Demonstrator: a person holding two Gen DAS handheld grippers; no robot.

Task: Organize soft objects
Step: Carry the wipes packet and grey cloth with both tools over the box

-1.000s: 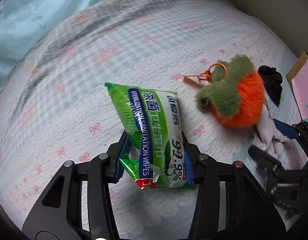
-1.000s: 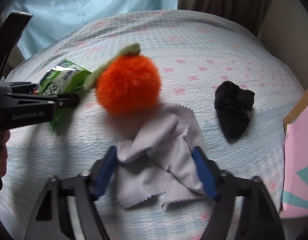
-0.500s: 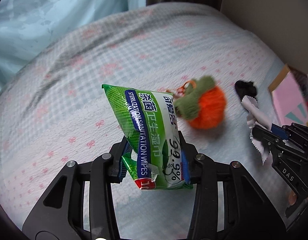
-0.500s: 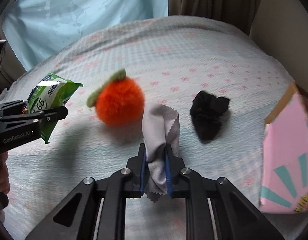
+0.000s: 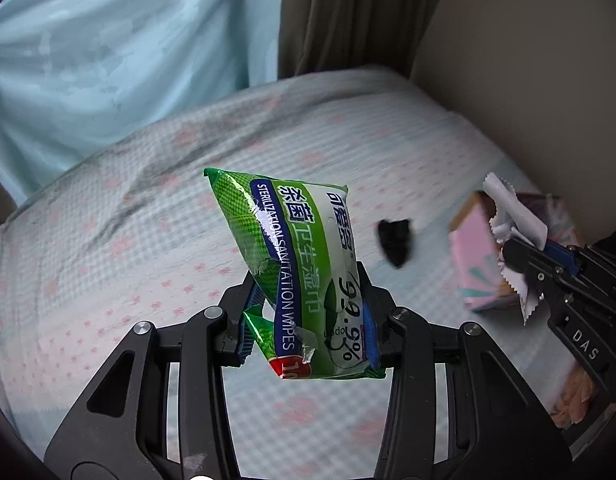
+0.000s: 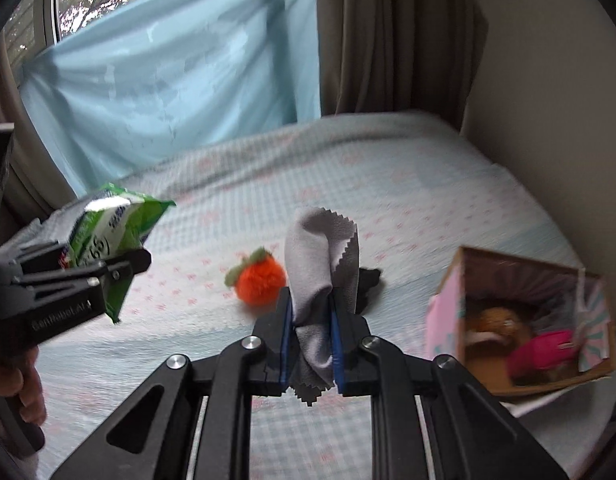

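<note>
My left gripper [image 5: 308, 330] is shut on a green pack of sanitation wipes [image 5: 298, 264] and holds it high above the bed; the pack also shows in the right wrist view [image 6: 108, 236]. My right gripper [image 6: 309, 342] is shut on a grey cloth [image 6: 321, 264], also lifted, and shows at the right of the left wrist view [image 5: 519, 256] near the pink cardboard box [image 5: 477, 256]. An orange plush fruit [image 6: 260, 280] and a black sock [image 5: 395, 240] lie on the bed.
The open pink box [image 6: 443, 320] stands on the bed at the right and holds several soft items. The bed has a light checked cover [image 6: 387, 184]. A blue curtain [image 6: 168, 64], a brown curtain [image 6: 387, 32] and a wall lie behind.
Both grippers rose well above the bed with their loads and swung right, bringing the pink box into fuller view. The right gripper shut on the grey cloth a second ago.
</note>
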